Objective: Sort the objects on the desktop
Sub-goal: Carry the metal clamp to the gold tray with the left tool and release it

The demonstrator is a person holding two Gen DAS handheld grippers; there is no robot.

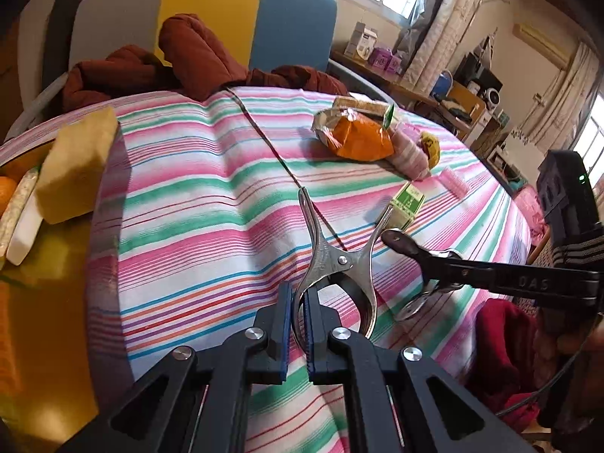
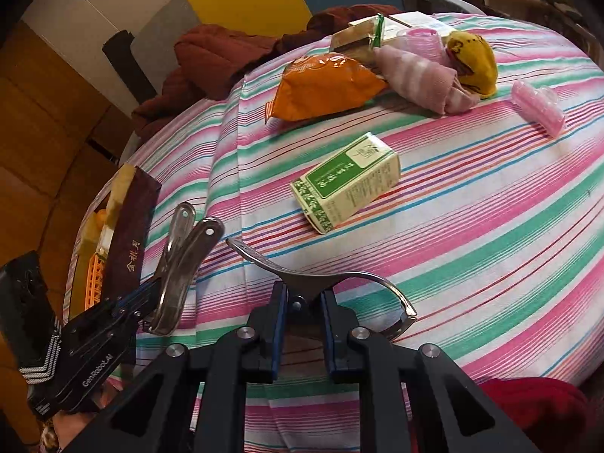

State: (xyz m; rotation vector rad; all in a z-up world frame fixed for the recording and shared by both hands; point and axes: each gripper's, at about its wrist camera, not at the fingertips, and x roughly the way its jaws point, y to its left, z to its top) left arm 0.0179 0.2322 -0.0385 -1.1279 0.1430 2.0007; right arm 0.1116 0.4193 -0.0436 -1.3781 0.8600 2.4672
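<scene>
My left gripper (image 1: 299, 298) is shut on the loop end of a metal spring clip (image 1: 332, 260), whose handles point away over the striped tablecloth (image 1: 196, 196). The right wrist view shows this left gripper (image 2: 153, 294) at lower left with its clip (image 2: 181, 260). My right gripper (image 2: 302, 304) is shut on a second metal clip (image 2: 324, 279), held crosswise just above the cloth. In the left wrist view the right gripper (image 1: 428, 268) comes in from the right with that clip (image 1: 413, 305) hanging below it.
A green-and-white carton (image 2: 347, 181) lies mid-table. Behind it are an orange snack bag (image 2: 321, 87), a rolled pink sock (image 2: 419, 75), a yellow sock (image 2: 472, 60) and a pink roller (image 2: 536, 109). A dark box (image 2: 128, 234) holding a yellow sponge (image 1: 75, 162) sits at the left edge.
</scene>
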